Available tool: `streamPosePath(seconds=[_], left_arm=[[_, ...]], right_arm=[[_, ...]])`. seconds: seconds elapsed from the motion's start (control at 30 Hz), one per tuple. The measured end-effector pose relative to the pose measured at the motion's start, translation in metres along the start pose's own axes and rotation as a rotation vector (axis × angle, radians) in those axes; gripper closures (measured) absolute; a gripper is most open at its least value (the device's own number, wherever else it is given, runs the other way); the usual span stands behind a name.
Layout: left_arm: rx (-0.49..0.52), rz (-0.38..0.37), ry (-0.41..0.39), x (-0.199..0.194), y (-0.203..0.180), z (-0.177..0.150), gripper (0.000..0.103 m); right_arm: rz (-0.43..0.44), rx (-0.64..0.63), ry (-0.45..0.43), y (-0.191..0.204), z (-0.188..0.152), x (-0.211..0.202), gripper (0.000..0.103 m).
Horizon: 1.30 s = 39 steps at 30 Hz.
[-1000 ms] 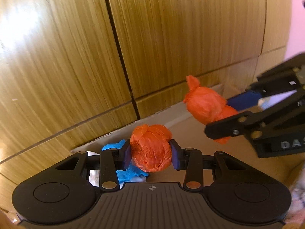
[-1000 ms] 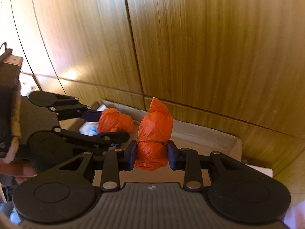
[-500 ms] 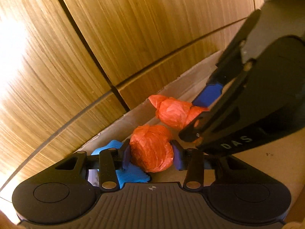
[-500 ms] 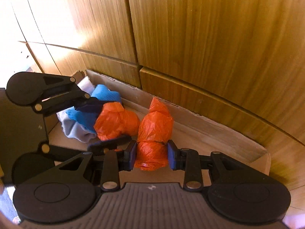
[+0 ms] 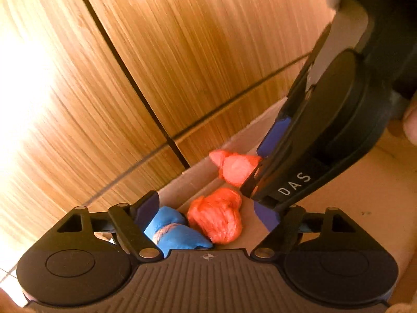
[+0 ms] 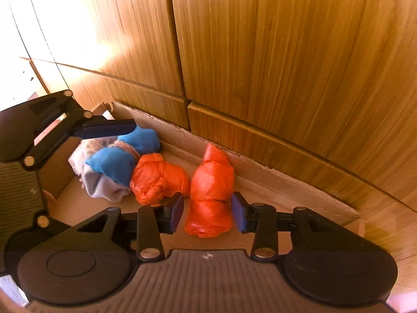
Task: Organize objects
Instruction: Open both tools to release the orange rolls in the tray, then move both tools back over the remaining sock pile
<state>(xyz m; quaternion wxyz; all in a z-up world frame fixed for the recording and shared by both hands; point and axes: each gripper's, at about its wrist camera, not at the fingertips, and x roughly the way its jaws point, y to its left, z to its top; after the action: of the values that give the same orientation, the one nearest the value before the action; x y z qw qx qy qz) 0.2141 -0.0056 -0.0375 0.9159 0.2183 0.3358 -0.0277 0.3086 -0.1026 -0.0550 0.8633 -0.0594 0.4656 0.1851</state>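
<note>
At the left of the right wrist view, the left gripper (image 6: 125, 156) stands spread wide, its jaws just opened, its rounder orange bundle (image 6: 159, 178) dropped beside the blue and grey cloth roll (image 6: 117, 164). At centre, the right gripper (image 6: 207, 212) has just loosened; the taller orange bundle (image 6: 211, 198) probably stands free. A careless withdrawal could topple it. Both lie in a cardboard box (image 6: 286, 182) below wooden panels (image 6: 286, 52).
</note>
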Motion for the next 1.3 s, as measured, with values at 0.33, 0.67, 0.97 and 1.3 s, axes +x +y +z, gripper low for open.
streamPosePath(seconds=[0.33, 0.67, 0.97, 1.3], left_arm=[[-0.165, 0.023, 0.026, -0.062, 0.031, -0.008, 0.017], [-0.437, 0.172, 0.081, -0.16, 0.033, -0.038, 0.0], [-0.482, 0.176, 0.136, -0.235, -0.019, -0.071, 0.0], [-0.436, 0.225, 0.222, -0.229, -0.061, -0.099, 0.0]], right_arm=[[0.02, 0.06, -0.11, 0.012, -0.015, -0.07, 0.055], [0.021, 0.122, -0.254, 0.089, -0.112, -0.182, 0.036], [-0.044, 0.137, -0.281, 0.142, -0.19, -0.216, 0.03], [-0.104, 0.173, -0.234, 0.16, -0.228, -0.207, 0.024]])
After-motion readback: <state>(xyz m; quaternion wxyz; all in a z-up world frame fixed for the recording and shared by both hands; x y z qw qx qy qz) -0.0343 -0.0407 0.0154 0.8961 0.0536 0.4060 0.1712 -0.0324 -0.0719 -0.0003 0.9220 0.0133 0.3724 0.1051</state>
